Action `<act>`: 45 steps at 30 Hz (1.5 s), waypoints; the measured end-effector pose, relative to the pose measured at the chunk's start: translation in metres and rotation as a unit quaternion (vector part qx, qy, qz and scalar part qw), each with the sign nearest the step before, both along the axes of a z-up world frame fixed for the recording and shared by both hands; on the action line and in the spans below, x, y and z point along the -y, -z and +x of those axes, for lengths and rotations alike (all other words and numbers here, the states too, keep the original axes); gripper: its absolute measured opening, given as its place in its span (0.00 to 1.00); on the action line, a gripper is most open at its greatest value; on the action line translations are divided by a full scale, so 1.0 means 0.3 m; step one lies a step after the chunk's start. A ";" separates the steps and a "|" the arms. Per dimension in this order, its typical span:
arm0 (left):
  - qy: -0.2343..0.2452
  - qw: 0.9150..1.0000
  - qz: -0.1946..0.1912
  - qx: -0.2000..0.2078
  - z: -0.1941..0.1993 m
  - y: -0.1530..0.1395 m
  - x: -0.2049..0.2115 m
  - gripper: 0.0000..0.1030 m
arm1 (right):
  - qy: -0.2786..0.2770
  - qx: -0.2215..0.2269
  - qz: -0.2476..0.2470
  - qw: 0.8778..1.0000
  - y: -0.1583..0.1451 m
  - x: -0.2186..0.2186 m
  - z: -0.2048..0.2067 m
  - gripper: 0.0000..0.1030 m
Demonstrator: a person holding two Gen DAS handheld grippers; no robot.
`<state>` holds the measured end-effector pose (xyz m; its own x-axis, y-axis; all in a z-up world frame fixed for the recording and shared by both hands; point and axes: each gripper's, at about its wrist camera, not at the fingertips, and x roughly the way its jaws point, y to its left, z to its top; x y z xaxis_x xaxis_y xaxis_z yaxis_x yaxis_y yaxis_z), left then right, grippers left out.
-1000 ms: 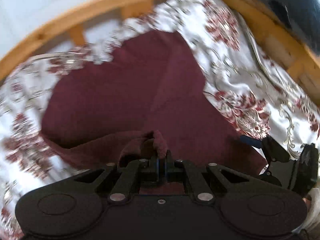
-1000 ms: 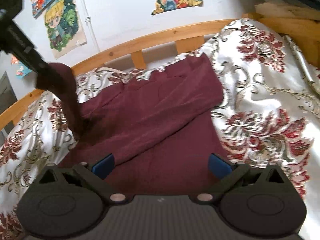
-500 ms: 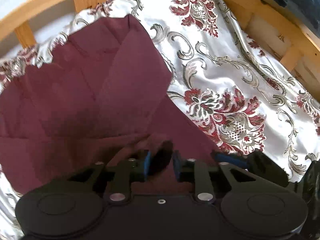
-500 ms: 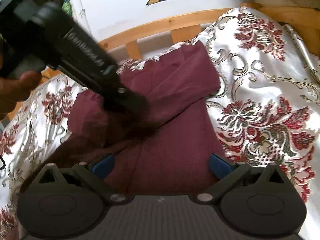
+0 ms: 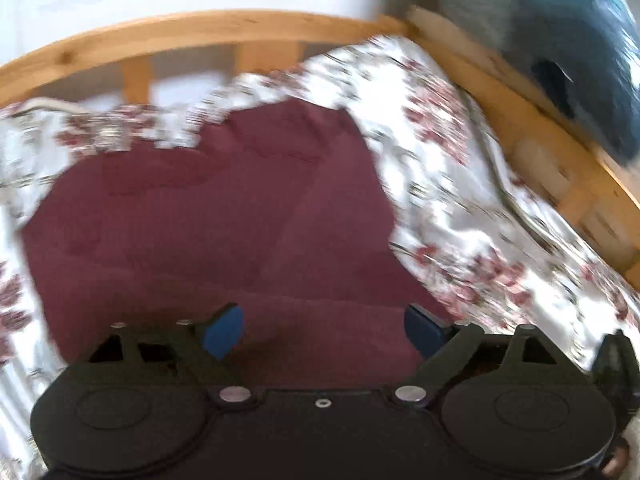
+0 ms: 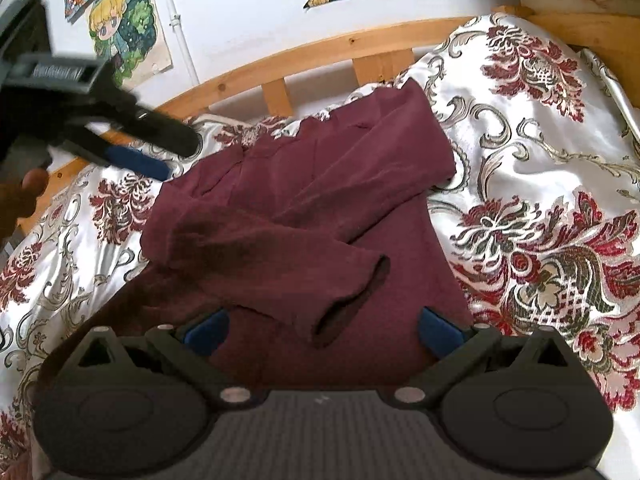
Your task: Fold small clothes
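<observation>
A dark maroon long-sleeved knit top (image 6: 320, 200) lies spread on a bed covered by a shiny white satin bedspread with red and grey floral scrollwork (image 6: 540, 160). The top sits roughly in the middle of the bedspread, its far edge close to the curved pale wooden bed rail (image 6: 320, 52) that runs along a white wall. One sleeve (image 6: 280, 252) is folded across the body of the top, its open cuff pointing toward the near right.

From the right wrist view, the right claw (image 6: 324, 330) hangs low over the near edge of the top with its blue-padded fingers (image 6: 438, 332) spread wide; the sleeve cuff lies between them, but the pads do not press on it.

The left claw (image 6: 160, 156) appears at the upper left of that same view, blurred, raised above the far left part of the top, with a bit of the person's hand (image 6: 24, 196) behind it. In its own blurred view, the left claw (image 5: 324, 330) has its blue pads set wide apart; its jaws have just been opening, and nothing is gripped between them, only the maroon cloth lying beneath.

Colourful cartoon posters (image 6: 116, 16) are stuck on the wall above the rail. A dark blue-grey object (image 5: 580, 60), too blurred to identify, sits past the bed's right corner.
</observation>
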<state>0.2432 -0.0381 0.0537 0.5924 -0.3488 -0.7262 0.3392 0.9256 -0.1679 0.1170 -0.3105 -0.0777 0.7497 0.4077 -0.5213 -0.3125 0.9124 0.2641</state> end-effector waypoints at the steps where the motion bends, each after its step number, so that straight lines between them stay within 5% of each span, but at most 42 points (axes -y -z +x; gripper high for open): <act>1: -0.021 1.000 0.011 0.012 -0.001 0.007 -0.034 0.88 | 0.003 0.005 0.000 1.000 0.000 -0.001 0.003 1.00; 5: -0.133 0.988 0.073 0.035 0.029 0.070 -0.190 0.86 | 0.016 0.026 -0.012 0.999 0.000 -0.008 0.013 1.00; 8: -0.196 0.977 0.080 0.026 0.067 0.135 -0.312 0.72 | 0.014 0.022 -0.015 1.000 0.012 -0.013 0.018 1.00; 14: -0.245 0.969 0.023 -0.036 0.141 0.250 -0.500 0.58 | 0.002 0.012 -0.023 1.000 0.035 -0.020 0.025 1.00; 16: -0.253 0.966 -0.003 -0.058 0.154 0.288 -0.536 0.43 | -0.001 0.009 -0.023 1.000 0.039 -0.021 0.026 1.00; 17: -0.253 0.965 -0.025 -0.069 0.161 0.299 -0.551 0.24 | -0.002 0.007 -0.023 1.000 0.041 -0.021 0.026 1.00; 19: -0.261 0.961 -0.054 -0.070 0.153 0.302 -0.561 0.15 | -0.003 0.005 -0.023 1.000 0.043 -0.020 0.026 1.00; 25: -0.286 0.957 -0.001 -0.048 0.137 0.269 -0.540 0.09 | -0.005 0.007 -0.026 1.000 0.038 -0.018 0.020 1.00; 28: -0.291 0.955 0.000 -0.052 0.155 0.285 -0.541 0.12 | -0.009 0.007 -0.032 0.999 0.036 -0.024 0.021 1.00; 32: -0.304 0.951 -0.032 -0.054 0.121 0.281 -0.556 0.38 | -0.014 0.011 -0.043 0.999 0.036 -0.029 0.017 1.00; 35: -0.301 0.952 -0.021 -0.045 0.068 0.264 -0.554 0.55 | -0.014 0.016 -0.051 0.998 0.031 -0.029 0.009 1.00; 42: -0.253 0.966 0.043 0.019 -0.148 0.194 -0.472 0.94 | -0.019 0.033 -0.085 0.996 0.002 -0.030 -0.030 1.00; 45: -0.213 0.975 0.053 0.032 -0.254 0.185 -0.430 0.97 | -0.025 0.037 -0.107 0.993 -0.028 -0.034 -0.064 1.00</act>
